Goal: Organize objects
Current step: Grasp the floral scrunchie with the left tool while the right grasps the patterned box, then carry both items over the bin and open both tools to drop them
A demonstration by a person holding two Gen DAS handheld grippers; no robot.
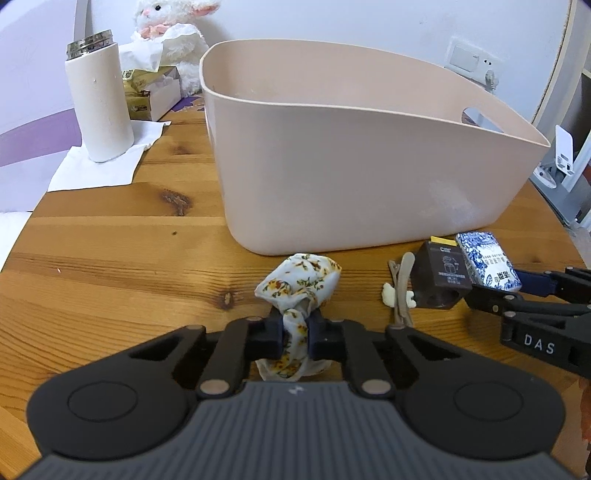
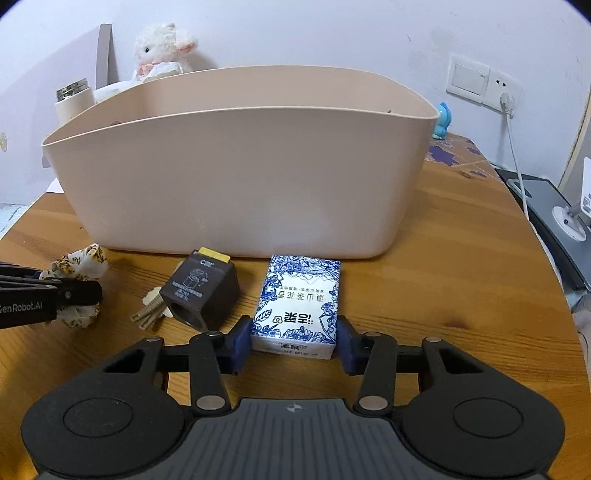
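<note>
A large beige plastic bin [image 1: 332, 177] stands on the wooden table; it also shows in the right wrist view [image 2: 236, 192]. My left gripper [image 1: 295, 334] is shut on a floral fabric scrunchie [image 1: 299, 284], which rests on the table in front of the bin; the scrunchie also shows in the right wrist view [image 2: 83, 264]. My right gripper [image 2: 293, 341] is closed on the near end of a blue-and-white tissue pack [image 2: 299, 299] lying on the table. A dark brown box [image 2: 201, 290] and hair clips [image 2: 151, 306] lie between the two grippers.
A white tumbler [image 1: 99, 99] stands on a napkin at the back left, beside a tissue box [image 1: 147, 92] and a plush lamb [image 1: 173, 29]. A wall socket with a cable [image 2: 504, 99] is at the back right. The table's right edge [image 2: 554, 266] is close.
</note>
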